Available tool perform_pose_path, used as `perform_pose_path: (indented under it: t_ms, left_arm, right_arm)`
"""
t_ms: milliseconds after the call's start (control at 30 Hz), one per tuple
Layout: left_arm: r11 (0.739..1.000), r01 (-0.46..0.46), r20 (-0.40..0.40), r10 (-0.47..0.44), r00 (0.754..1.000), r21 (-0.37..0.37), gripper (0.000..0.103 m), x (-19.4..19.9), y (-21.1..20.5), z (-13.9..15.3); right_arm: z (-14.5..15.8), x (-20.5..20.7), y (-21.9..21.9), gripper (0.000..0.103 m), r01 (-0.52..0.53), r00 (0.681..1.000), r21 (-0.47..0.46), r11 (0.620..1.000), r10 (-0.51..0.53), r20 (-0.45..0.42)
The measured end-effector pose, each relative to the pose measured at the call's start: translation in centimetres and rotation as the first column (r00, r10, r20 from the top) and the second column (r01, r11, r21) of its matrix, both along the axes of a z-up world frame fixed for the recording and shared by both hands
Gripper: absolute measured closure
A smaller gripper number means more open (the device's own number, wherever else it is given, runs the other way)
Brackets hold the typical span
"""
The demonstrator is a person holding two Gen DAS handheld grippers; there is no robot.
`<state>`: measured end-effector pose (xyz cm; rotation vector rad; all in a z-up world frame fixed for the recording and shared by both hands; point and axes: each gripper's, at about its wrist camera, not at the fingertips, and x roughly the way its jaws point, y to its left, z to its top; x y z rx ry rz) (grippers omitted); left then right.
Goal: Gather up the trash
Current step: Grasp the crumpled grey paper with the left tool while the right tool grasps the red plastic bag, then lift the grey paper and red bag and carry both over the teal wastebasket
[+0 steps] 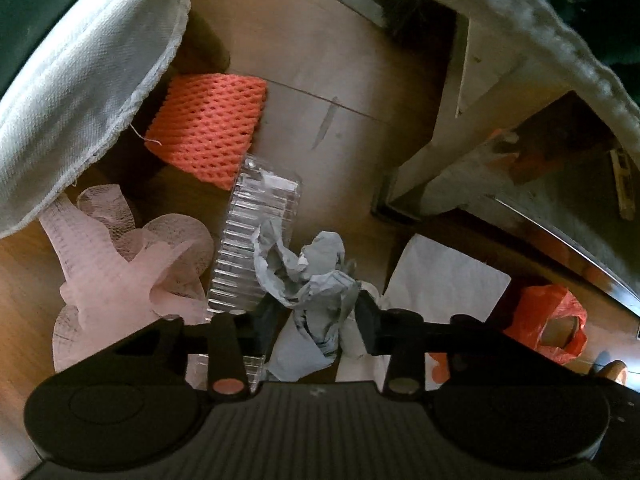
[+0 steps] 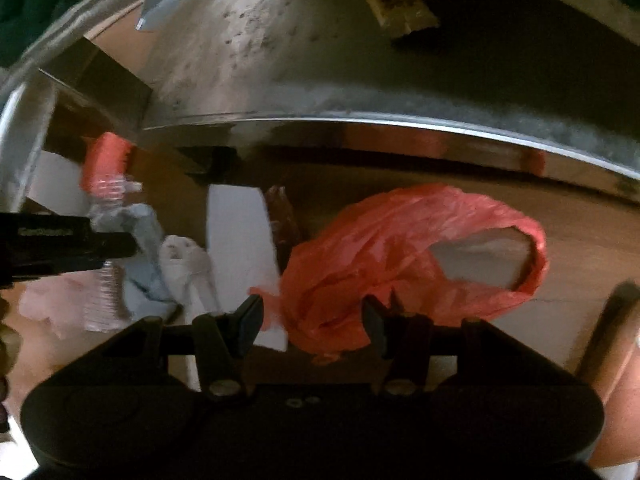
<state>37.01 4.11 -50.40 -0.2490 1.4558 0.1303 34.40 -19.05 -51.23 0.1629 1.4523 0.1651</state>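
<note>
- Trash lies scattered on the wooden floor, and the step in hand looks like picking up the first pieces; nothing is lifted clear yet as far as these views show.
- Taking the crumpled grey paper as landmark: the left gripper sits right over it, fingers set at middling width on either side of the wad. Whether the pads already press it I cannot tell; they look close to touching.
- Just left of the grey paper lies a clear ribbed plastic tray, touching it; further left, pink foam netting; beyond the tray, an orange foam net sleeve.
- Right of the grey paper lies a white paper sheet, and beyond that a red plastic bag.
- The right gripper is low over the near end of that bag, fingers wide apart with bunched red film between them, not yet pinched.
- Both tools point forward and down at the floor, side by side; the left one shows at the left edge of the right wrist view.
- A white woven sack hangs up and left of the grey paper, probably the place for the trash.
- Next move, in my judgement: close each pair of fingers firmly, since film and paper slip easily, then lift and carry to the sack.
</note>
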Motion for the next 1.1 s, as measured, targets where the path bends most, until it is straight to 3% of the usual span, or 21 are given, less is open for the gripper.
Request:
perform_pose_path:
  t_ms: [200,333,467,700,767,833,967,1100]
  left_arm:
    - [1.0,0.002,-0.01,-0.003,1.0,-0.019,0.066,0.1,0.0,-0.5]
    - [1.0,0.024,-0.025,-0.024,0.999,-0.02,0.075,0.2,-0.2,-1.1]
    - [1.0,0.025,-0.03,-0.025,0.999,-0.016,0.084,0.2,-0.3,-1.5]
    - [0.999,0.021,-0.025,-0.022,0.999,-0.027,0.09,0.0,-0.2,-1.2]
    - [1.0,0.017,-0.035,-0.018,0.999,-0.017,0.091,-0.2,-0.2,-0.9]
    - [1.0,0.007,-0.041,-0.008,0.999,-0.021,0.091,-0.5,0.0,-0.4]
    - [1.0,0.006,-0.043,-0.006,0.999,-0.007,0.091,-1.1,-0.2,1.3]
    - [1.0,-0.021,-0.045,0.02,0.999,-0.004,0.091,-2.4,-0.5,4.1]
  right_arm:
    - [-1.4,0.0,0.0,0.046,-0.036,0.999,-0.008,0.999,0.036,-0.021]
    - [-2.0,0.1,0.1,0.041,-0.059,0.998,-0.005,0.998,0.059,-0.024]
    - [-2.2,0.3,-0.8,0.04,-0.014,0.999,0.034,0.999,0.015,-0.031]
    - [-1.5,-0.2,-0.7,0.049,-0.032,0.999,0.006,0.999,0.033,-0.014]
    - [-1.0,-0.3,-0.5,0.062,-0.037,0.999,-0.01,0.999,0.037,-0.008]
    - [-0.5,-0.4,-0.6,0.065,-0.027,1.0,0.002,1.0,0.027,-0.014]
    - [1.5,-0.7,-0.2,0.068,-0.053,0.998,0.001,0.999,0.053,0.013]
    - [4.8,-1.8,-0.9,0.068,-0.014,1.0,0.028,1.0,0.013,0.028]
